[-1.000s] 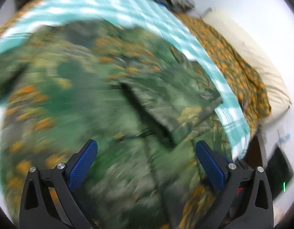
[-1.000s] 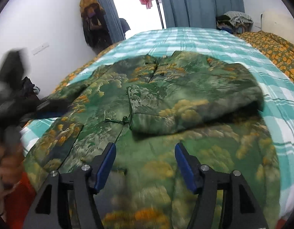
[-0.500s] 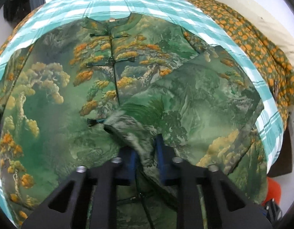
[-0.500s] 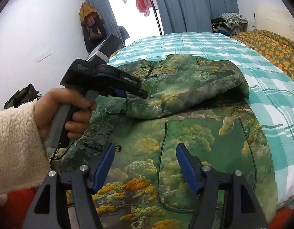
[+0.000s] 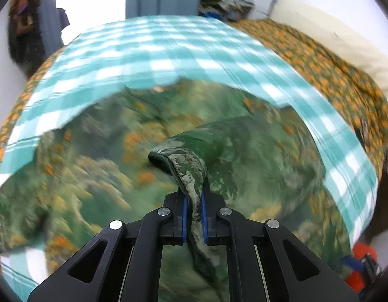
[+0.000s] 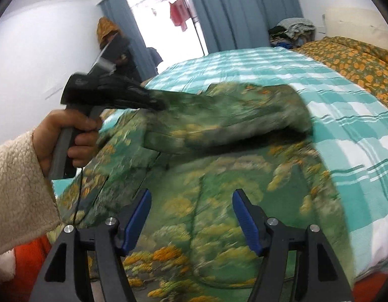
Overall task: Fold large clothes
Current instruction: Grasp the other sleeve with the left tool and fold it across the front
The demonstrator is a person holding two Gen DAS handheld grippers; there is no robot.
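Observation:
A large green padded jacket with orange and yellow tree print lies spread on a teal checked bedspread. My left gripper is shut on the cuff of its folded sleeve and holds it lifted above the jacket body. In the right wrist view the left gripper shows at the left, held in a hand, with the sleeve stretched from it. My right gripper is open and empty, low over the jacket's hem.
An orange-flowered duvet and a cream pillow lie at the bed's right side. A clothes pile sits at the far end. Blue curtains and a bright doorway are behind. The bed's near edge drops off at the right.
My left gripper closed on the sleeve cuff and has lifted it up and to the left. The right gripper stayed open and moved little.

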